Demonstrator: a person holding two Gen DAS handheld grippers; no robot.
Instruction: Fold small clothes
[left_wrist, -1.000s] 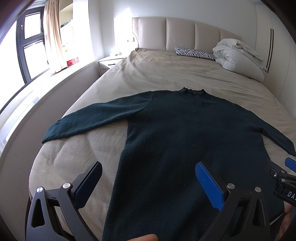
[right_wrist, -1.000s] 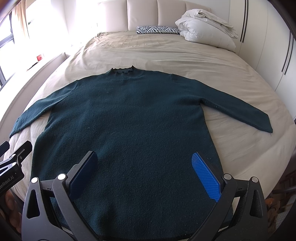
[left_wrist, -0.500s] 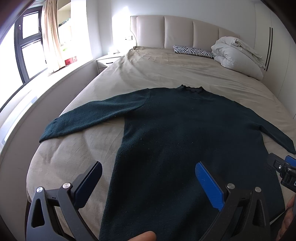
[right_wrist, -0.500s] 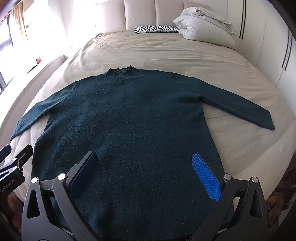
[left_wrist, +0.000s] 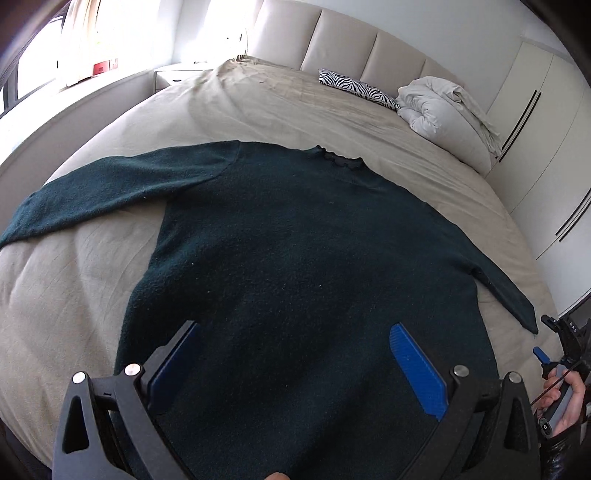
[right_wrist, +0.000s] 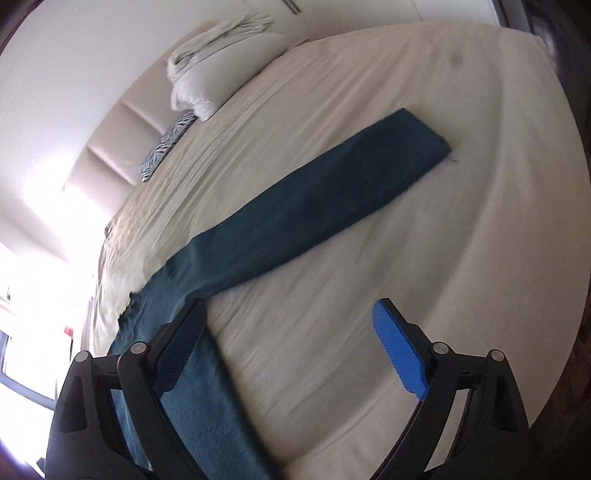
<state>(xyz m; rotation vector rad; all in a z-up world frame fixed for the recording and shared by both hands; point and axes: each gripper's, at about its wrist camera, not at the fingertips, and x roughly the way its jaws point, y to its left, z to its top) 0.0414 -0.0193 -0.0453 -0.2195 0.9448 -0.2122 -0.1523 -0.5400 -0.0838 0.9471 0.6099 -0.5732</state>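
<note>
A dark green long-sleeved sweater lies flat on the bed, neck toward the headboard, both sleeves spread out. My left gripper is open and empty above the sweater's lower body. My right gripper is open and empty over the sheet beside the sweater's right side. The right sleeve runs out ahead of it to its cuff. The right gripper also shows at the far right edge of the left wrist view, held in a hand.
The beige bed sheet covers a wide bed. A white folded duvet and a zebra-print pillow lie by the headboard. A wardrobe stands at the right, a window ledge at the left.
The right gripper has swung right and tilted, now facing the right sleeve instead of the whole sweater. The left gripper has shifted right, over the sweater's middle. Both stay open.
</note>
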